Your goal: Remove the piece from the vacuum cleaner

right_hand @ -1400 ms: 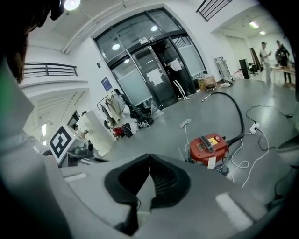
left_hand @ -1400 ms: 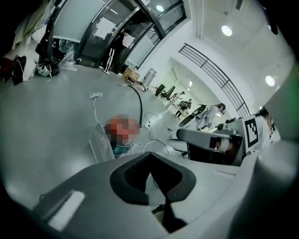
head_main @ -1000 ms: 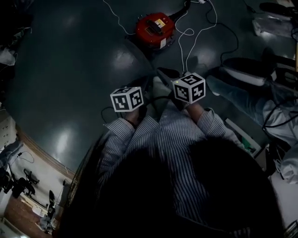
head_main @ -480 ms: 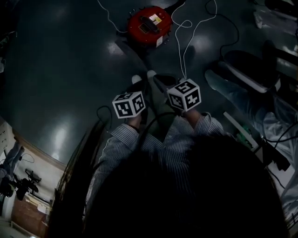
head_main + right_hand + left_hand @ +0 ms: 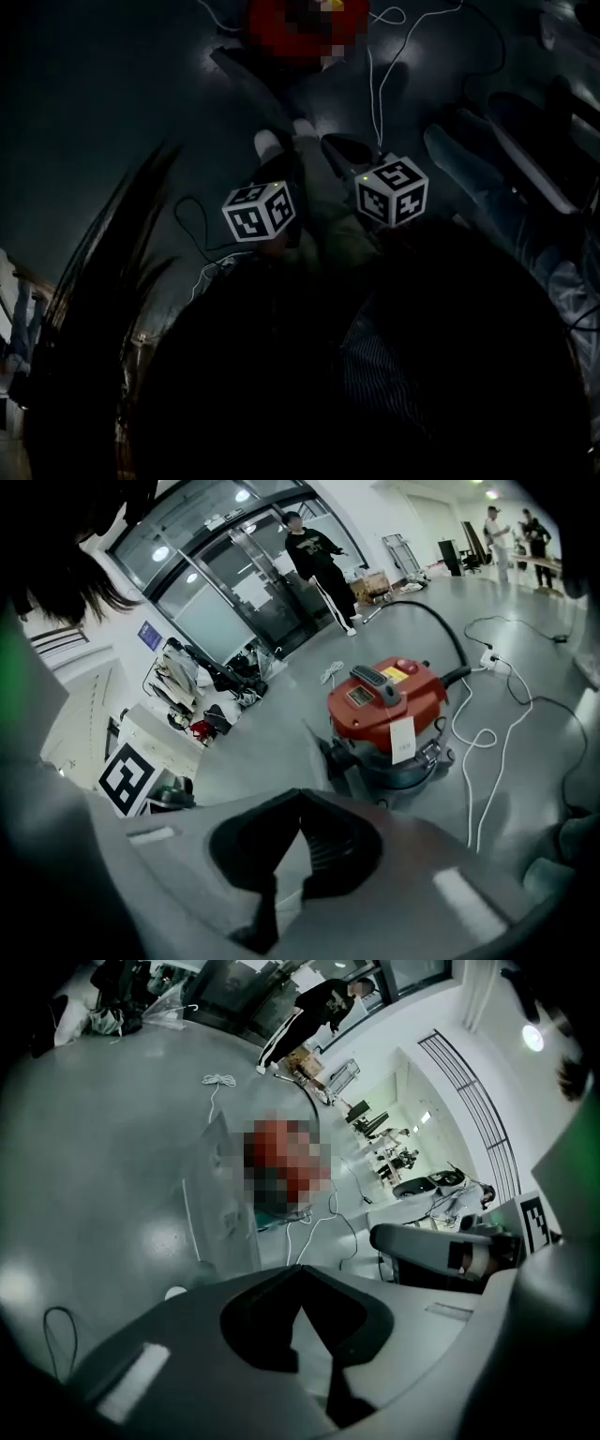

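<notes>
**Left gripper** [image 5: 300, 1269]: grey two-jaw tool. The jaw tips are pressed together with nothing between them. Its white marker cube [image 5: 260, 211] shows in the head view at left of centre.

**Right gripper** [image 5: 300, 794]: same make. The jaws are closed tip to tip and hold nothing. Its marker cube [image 5: 394, 192] shows at right of centre in the head view.

**Red canister vacuum cleaner with grey lower body** [image 5: 389, 719]: stands upright on the glossy grey floor [image 5: 525, 667], ahead of both grippers and clear of them.
- In the right gripper view it sits just right of centre, beyond the jaw tips.
- In the head view it is at the top edge.
- Fittings: black carrying handle [image 5: 375, 682] on top, a white paper tag [image 5: 403, 738] hanging on the front, and a black hose [image 5: 436, 621] arching away behind.
- No separate piece has been taken off it that can be told.

**White cable** [image 5: 483, 747]: lies in loops on the floor to the right of the cleaner.

**Pale flat panel** [image 5: 220, 1208]: stands upright just beside the cleaner. What it is cannot be told.

**Person in black clothing** [image 5: 319, 560]: stands well behind the cleaner, near the glass doors [image 5: 234, 592].
</notes>
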Action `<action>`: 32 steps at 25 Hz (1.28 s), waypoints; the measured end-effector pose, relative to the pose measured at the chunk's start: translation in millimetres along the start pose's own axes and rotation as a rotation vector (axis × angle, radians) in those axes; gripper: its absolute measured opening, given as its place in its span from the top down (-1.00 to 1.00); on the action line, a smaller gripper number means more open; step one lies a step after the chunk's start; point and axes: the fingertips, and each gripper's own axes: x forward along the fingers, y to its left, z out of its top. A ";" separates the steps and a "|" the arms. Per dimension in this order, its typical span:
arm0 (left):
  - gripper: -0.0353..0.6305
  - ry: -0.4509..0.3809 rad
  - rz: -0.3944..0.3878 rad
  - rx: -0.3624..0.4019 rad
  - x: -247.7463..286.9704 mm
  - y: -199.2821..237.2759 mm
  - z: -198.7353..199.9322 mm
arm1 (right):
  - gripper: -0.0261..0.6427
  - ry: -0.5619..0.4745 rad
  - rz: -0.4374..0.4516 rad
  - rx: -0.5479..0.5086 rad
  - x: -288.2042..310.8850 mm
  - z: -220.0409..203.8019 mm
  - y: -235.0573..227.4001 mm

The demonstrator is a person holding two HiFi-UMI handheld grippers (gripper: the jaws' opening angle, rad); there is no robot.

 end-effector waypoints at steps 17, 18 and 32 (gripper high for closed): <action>0.37 -0.055 0.155 -0.060 84.4 63.0 3.4 | 0.91 0.004 0.013 0.065 26.8 -47.2 -28.0; 0.37 -0.056 0.168 -0.060 88.2 66.3 5.5 | 0.91 0.003 0.012 0.067 26.2 -46.7 -28.0; 0.79 -0.090 0.126 -0.058 106.7 89.3 11.2 | 0.91 -0.017 -0.003 0.092 21.3 -46.8 -31.8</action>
